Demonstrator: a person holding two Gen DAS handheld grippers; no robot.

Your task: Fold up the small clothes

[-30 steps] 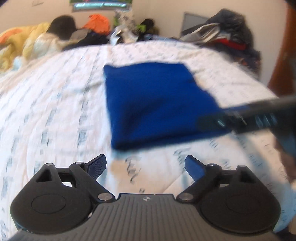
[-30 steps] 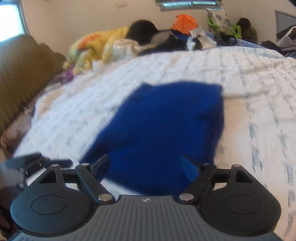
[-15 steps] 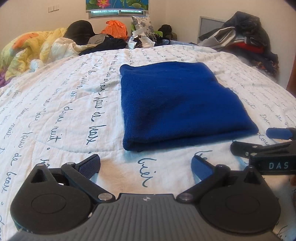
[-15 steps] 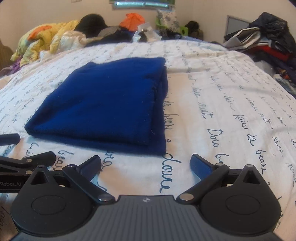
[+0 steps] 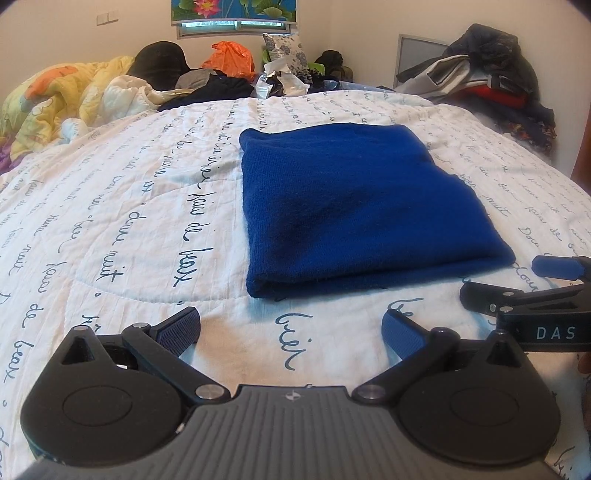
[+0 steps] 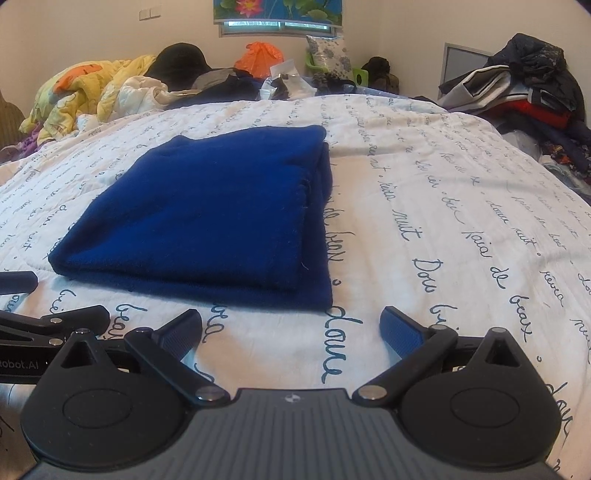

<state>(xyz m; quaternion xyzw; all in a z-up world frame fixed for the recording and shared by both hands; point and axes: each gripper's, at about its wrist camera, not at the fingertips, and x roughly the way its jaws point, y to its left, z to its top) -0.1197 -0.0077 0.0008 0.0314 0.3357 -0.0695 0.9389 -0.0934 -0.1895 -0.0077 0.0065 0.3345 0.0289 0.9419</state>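
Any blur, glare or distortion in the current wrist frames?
Left wrist: sharp, no motion blur; fisheye bows the bedspread; blue folded garment evenly lit, slightly darker in its middle dip. Right wrist: also sharp; script on the bedspread readable; window bright, no glare on the garment; dark vignette in the corners.

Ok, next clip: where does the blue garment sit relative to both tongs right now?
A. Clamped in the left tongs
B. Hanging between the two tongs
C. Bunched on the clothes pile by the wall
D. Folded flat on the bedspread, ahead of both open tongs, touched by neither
D: the blue garment lies folded on the bedspread, with the left tongs and right tongs open and empty short of it.
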